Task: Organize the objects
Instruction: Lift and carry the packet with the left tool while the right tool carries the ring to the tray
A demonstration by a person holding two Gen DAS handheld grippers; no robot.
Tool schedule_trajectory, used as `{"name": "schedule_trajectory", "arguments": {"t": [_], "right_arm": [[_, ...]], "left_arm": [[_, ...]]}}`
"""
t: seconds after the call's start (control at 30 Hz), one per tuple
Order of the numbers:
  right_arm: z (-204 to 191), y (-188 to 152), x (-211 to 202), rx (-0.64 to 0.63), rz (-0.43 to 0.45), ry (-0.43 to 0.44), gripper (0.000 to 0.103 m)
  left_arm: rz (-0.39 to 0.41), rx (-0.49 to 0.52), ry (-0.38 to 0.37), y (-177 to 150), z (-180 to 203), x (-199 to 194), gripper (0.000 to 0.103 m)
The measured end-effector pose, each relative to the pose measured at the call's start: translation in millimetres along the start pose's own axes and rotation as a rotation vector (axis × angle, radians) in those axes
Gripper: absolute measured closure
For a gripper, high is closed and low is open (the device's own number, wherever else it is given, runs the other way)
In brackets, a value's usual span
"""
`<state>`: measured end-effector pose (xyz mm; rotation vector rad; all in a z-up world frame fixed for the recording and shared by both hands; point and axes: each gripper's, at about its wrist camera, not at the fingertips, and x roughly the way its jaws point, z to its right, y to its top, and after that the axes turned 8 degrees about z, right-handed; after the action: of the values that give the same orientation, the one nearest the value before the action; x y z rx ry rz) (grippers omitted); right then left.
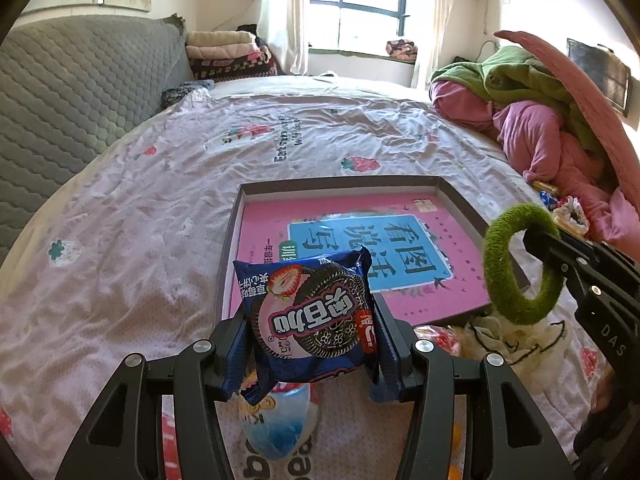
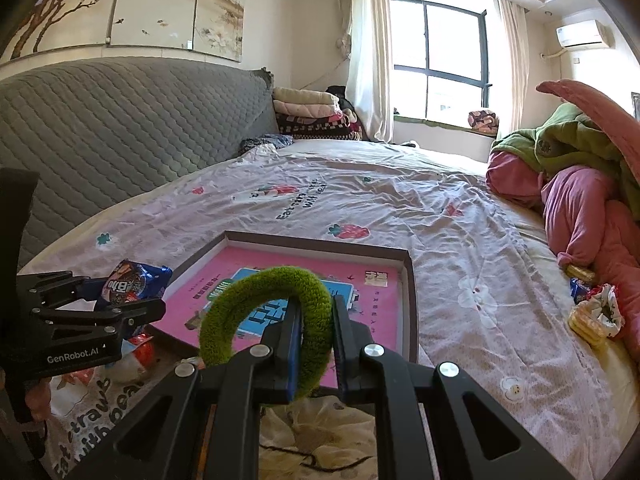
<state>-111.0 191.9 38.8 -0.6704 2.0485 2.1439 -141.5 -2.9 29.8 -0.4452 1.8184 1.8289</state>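
Left wrist view: the left gripper [image 1: 312, 344] pinches a blue cookie packet [image 1: 310, 318] by its two sides and holds it up in the air, just in front of the tray.
Right wrist view: the right gripper [image 2: 316, 336] has its tongs pressed together on one side of a fuzzy green hair ring [image 2: 266, 316], which stands up over the near edge of the tray.
Cookie packet: it looks light and puffy. The wrapper is shiny, so it may slip. The cookies inside may break if squeezed hard. Holding it by the sides, like now, seems good.
Hair ring: it looks soft, light and squashy. It should not break. Any spot on the loop is fine to hold.
Tray: a flat dark tray [image 2: 410, 292] lies on the bed sheet [image 1: 120, 220]. It has low walls.
In the tray: one pink book [image 1: 432, 280] with a blue picture. It lies flat and fills most of the floor. Nothing else is in there that I can see.
Not in the tray: more snacks and a white frilly hair tie [image 2: 606, 310] lie by the pink and green clothes [image 2: 580, 200] on the right. A few wrappers lie on the sheet under the grippers.
Next, I think: both things can go down on the book.
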Motion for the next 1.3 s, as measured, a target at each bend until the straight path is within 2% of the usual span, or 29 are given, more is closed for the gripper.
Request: {"name": "schedule_trajectory", "arguments": {"t": [0.43, 0.67, 0.97, 1.3], "right_arm": [[15, 7, 19, 0.001, -0.016, -0.022, 0.088], [22, 3, 38, -0.005, -0.062, -0.028, 0.088], [26, -5, 60, -0.008, -0.119, -0.025, 0.088], [33, -12, 77, -0.008, -0.186, -0.031, 0.088]], "left_arm": [[-0.019, -0.011, 0.002, 16, -15, 23, 0.047], [-0.044, -0.025, -0.004, 27, -26, 42, 0.047], [-0.109, -0.049, -0.030, 23, -35, 66, 0.047], [-0.165, -0.034, -0.022, 15, -35, 89, 0.047]]}}
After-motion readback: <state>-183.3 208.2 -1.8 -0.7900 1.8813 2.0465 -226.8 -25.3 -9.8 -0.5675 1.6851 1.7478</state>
